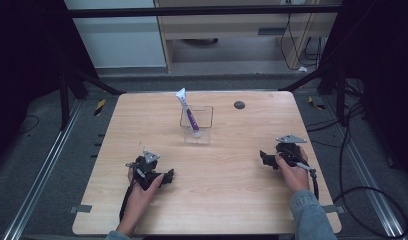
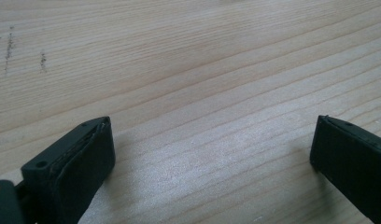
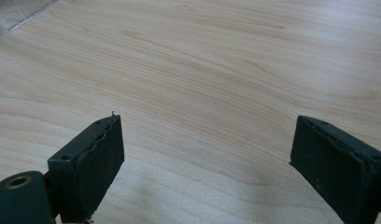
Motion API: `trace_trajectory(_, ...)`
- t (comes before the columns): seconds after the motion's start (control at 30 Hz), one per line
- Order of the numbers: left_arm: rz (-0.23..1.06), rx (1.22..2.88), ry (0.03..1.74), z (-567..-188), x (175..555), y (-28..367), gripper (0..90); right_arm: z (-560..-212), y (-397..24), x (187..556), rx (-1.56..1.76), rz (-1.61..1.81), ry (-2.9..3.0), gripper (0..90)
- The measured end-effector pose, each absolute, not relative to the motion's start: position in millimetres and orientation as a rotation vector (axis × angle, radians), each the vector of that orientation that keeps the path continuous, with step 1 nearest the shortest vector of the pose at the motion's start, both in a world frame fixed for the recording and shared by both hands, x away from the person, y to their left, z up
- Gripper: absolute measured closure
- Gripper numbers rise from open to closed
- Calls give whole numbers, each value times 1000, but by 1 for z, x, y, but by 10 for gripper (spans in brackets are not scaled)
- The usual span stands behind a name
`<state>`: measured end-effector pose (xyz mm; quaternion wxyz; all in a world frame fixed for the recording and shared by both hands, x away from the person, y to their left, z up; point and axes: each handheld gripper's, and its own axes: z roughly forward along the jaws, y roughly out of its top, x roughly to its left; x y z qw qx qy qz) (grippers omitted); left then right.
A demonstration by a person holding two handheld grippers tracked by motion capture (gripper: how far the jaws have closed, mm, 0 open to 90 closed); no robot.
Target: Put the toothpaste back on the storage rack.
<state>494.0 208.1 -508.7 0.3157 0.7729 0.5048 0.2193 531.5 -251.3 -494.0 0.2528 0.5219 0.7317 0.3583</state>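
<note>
A clear plastic box [image 1: 197, 125] stands at the middle back of the wooden table [image 1: 217, 200]. A white and purple tube [image 1: 189, 113] leans upright inside it, its crimped end sticking out above the rim. My left gripper [image 1: 168, 176] rests on the table at the front left, jaws wide apart with only bare wood between them [image 2: 212, 144]. My right gripper [image 1: 263, 157] rests at the front right, also open over bare wood [image 3: 205, 144]. Both are well short of the box.
A small dark round disc [image 1: 239, 104] lies near the table's back right. A corner of the clear box [image 3: 16, 11] shows at the top left of the right gripper view. Black cables trail off the right side of the table.
</note>
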Motion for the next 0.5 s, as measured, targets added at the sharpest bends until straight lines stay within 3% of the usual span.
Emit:
trace_trajectory(0.23,578,2035,1330,-509,494,208,0,-508,-256,542,1483,916,1978,97)
trace_trajectory(0.5,578,2036,1330,-509,494,208,0,-512,-254,545,1553,851,1975,3)
